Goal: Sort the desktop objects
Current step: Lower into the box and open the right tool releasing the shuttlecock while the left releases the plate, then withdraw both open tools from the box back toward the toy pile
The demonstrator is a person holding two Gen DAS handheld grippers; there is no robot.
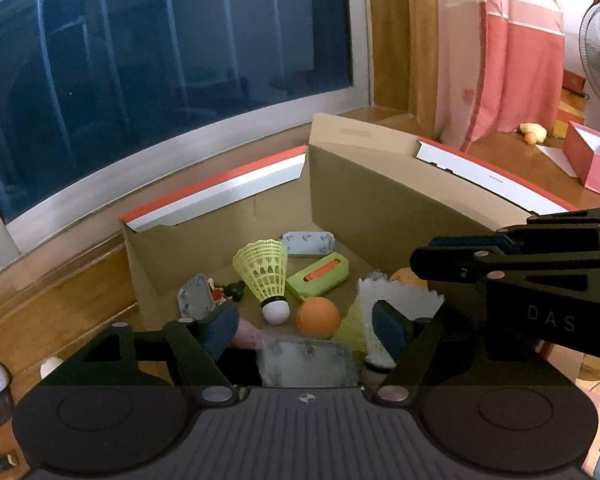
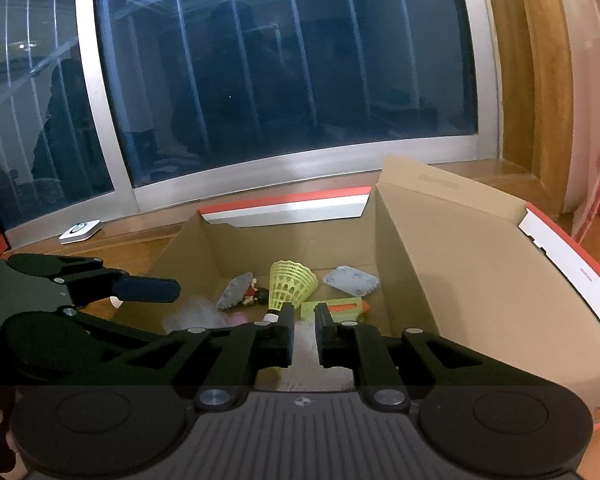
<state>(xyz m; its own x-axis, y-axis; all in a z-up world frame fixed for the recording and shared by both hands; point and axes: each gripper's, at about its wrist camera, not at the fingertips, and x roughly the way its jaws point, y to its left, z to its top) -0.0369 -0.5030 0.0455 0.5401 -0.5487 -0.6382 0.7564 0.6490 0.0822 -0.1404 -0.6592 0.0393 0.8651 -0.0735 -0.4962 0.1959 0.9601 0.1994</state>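
Looking down into an open cardboard box (image 1: 380, 200) with plain brown walls, serving as the collecting place for small desk clutter.

Holding the left tool (image 1: 305, 316) spread wide over the box's near edge, gripping nothing, with a blurred grey studded plate (image 1: 308, 360) showing between its padded fingers (image 1: 220, 330), seemingly loose.

Inside the box, going left to right:
- leaning another grey plate (image 1: 196, 296) on edge beside a tiny red-and-black figure (image 1: 224, 292)
- resting a yellow mesh shuttlecock (image 1: 266, 272) cork down
- lying flat behind it, a third grey plate (image 1: 308, 243)
- lying next, a boxy green case (image 1: 320, 278) with an orange slider
- sitting nearer, a smooth orange ball (image 1: 318, 317)
- standing at the box's right, a feathery white shuttlecock (image 1: 400, 300)

Reaching the right tool (image 2: 305, 320) in over the box's right side, fingers nearly together with something white blurring in the gap; impossible to tell whether gripping it.
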